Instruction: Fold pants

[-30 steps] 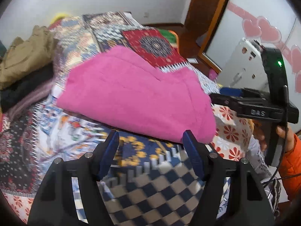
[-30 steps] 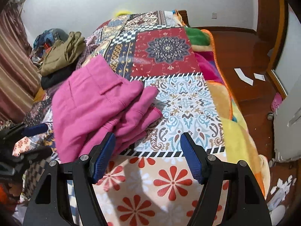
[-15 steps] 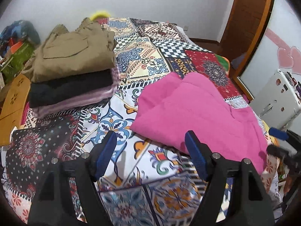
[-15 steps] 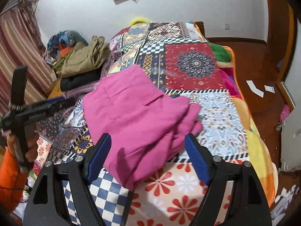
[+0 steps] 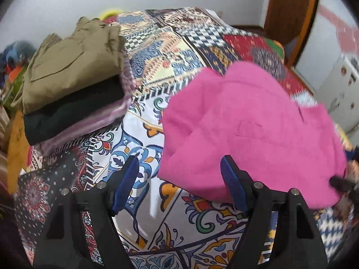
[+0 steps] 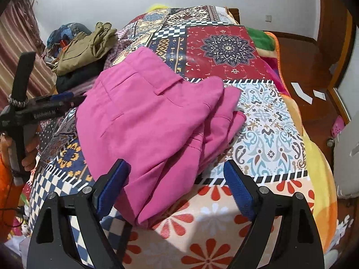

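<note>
Folded pink pants (image 6: 152, 116) lie on the patterned bedspread (image 6: 264, 121), the leg ends layered at the right. My right gripper (image 6: 174, 165) hangs just above their near edge; its jaws are opening, and the fabric lies under the gap without touching the pads. In the left wrist view the pants (image 5: 258, 123) fill the right side. My left gripper (image 5: 179, 172) stands open over their near left corner, nothing pinched. The left gripper (image 6: 74, 97) also shows at the pants' left side, held by a hand (image 6: 29, 157).
A stack of folded clothes (image 5: 71, 71), khaki on top of black and striped pieces, sits on the bed left of the pants. The bed's right edge drops to a wooden floor (image 6: 314, 51) with paper scraps. A white cabinet (image 5: 341, 85) stands beyond.
The left gripper has swung from the pants' front edge round to their left side, bringing the clothes stack into view. The right gripper has come closer to the pants and its jaws have widened.
</note>
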A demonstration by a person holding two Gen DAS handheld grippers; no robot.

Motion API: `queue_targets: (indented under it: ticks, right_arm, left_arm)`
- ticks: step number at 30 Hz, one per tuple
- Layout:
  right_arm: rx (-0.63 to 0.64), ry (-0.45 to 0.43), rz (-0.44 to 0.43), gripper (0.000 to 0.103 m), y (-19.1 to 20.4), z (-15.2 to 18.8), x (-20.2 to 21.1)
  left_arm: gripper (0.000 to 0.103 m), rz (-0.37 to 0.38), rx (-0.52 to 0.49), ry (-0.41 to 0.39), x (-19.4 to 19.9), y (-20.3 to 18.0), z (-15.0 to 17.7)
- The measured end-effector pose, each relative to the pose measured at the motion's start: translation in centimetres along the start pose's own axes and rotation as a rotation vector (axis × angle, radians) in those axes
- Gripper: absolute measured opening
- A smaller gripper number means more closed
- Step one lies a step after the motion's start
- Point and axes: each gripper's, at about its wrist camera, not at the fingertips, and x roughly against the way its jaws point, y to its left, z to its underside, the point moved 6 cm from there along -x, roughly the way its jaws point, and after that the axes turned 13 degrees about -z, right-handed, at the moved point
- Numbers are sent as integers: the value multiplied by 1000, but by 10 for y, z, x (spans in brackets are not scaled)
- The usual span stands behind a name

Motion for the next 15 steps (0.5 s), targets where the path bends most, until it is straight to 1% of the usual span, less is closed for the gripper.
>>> queue_targets:
  ticks: [3, 7, 11, 15]
  right_arm:
    - [-1, -4, 11, 85, -7, -2, 0]
    - [-29, -1, -1, 85, -18, -3, -2]
    - [2, -2, 25, 85, -24, -9, -3]
    - [36, 9, 62, 85, -31, -18, -5]
  left_arm:
    - [75, -6, -31, -1, 1, -4, 8]
    - [75, 42, -4, 43, 2, -2, 20]
    - [75, 91, 40, 89, 2, -1, 29]
    - [74, 102, 36, 89, 10, -9, 34]
